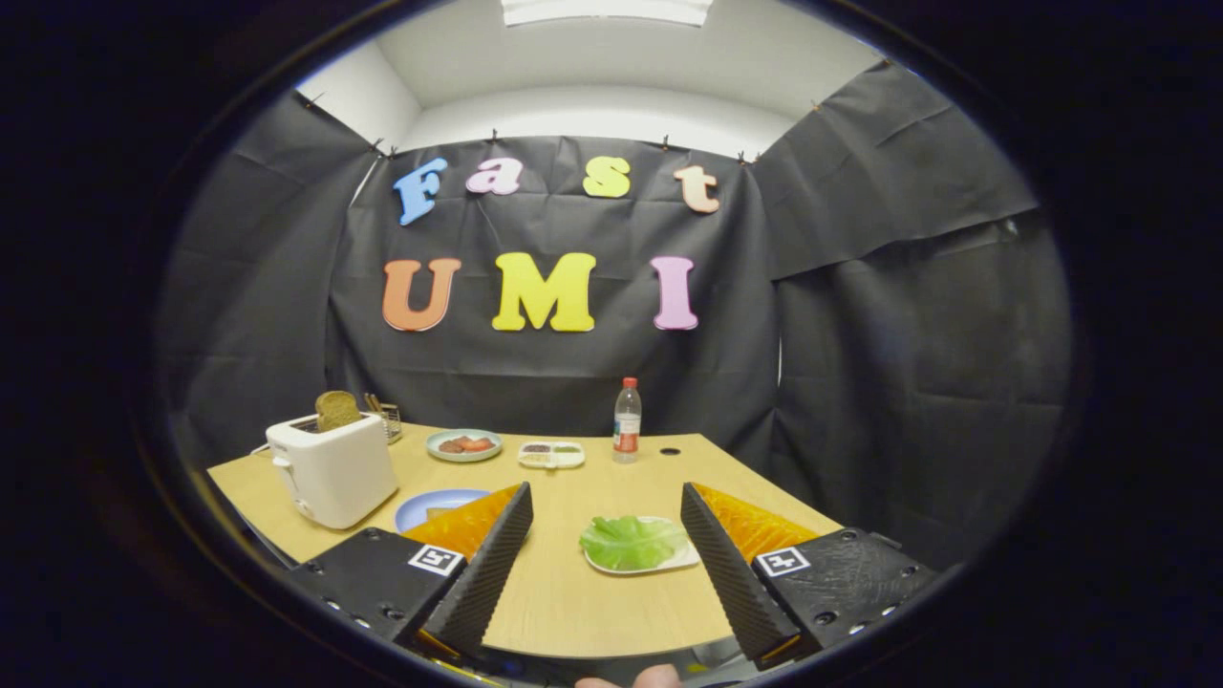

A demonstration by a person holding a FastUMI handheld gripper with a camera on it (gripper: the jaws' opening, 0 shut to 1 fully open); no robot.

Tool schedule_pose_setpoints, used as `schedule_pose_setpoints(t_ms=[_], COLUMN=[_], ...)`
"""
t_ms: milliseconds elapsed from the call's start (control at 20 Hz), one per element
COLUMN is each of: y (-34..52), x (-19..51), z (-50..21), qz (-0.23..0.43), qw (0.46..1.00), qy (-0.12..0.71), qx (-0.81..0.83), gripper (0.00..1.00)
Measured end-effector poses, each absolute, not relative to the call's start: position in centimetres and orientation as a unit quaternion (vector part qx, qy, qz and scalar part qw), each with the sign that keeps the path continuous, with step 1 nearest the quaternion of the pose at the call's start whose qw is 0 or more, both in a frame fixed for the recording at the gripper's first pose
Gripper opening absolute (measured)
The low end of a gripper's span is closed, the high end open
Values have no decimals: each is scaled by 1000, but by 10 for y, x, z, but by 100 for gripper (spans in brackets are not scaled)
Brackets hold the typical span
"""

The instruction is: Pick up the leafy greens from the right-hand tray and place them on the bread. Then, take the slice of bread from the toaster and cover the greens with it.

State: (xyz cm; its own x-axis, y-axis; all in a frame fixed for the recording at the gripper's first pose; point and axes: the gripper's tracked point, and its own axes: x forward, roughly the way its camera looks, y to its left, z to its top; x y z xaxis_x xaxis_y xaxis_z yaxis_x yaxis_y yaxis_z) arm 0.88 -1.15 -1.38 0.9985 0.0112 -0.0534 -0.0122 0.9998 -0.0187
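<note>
The leafy greens [628, 541] lie on a small white tray [684, 559] on the wooden table, between my two fingers and closer to the right one. My gripper [607, 502] is open and holds nothing, hovering above the near part of the table. A blue plate [430, 505] sits just beyond my left finger [497, 554], which hides most of it; something pale yellow lies on it. The white toaster [332, 468] stands to the left of that plate with a brown slice of bread [337, 409] sticking up out of its slot.
Toward the back of the table are a pale green plate [463, 445] with red and brown food, a small white divided dish [551, 454], a plastic bottle [627, 420] with a red cap, and a wire rack [386, 417] behind the toaster. Black cloth walls close in.
</note>
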Motion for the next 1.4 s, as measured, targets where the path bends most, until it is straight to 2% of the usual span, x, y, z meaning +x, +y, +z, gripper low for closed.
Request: schedule_pose_setpoints(t_ms=[200,400,900,1400], y=[-14,-17,-43,-48], x=[30,65,179,220], z=[-23,-40,-116,-189], qz=[33,65,60,52], qw=[997,987,953,918], qy=[67,145,287,383], qx=[-13,-19,-69,-87], gripper=[95,95,96,96])
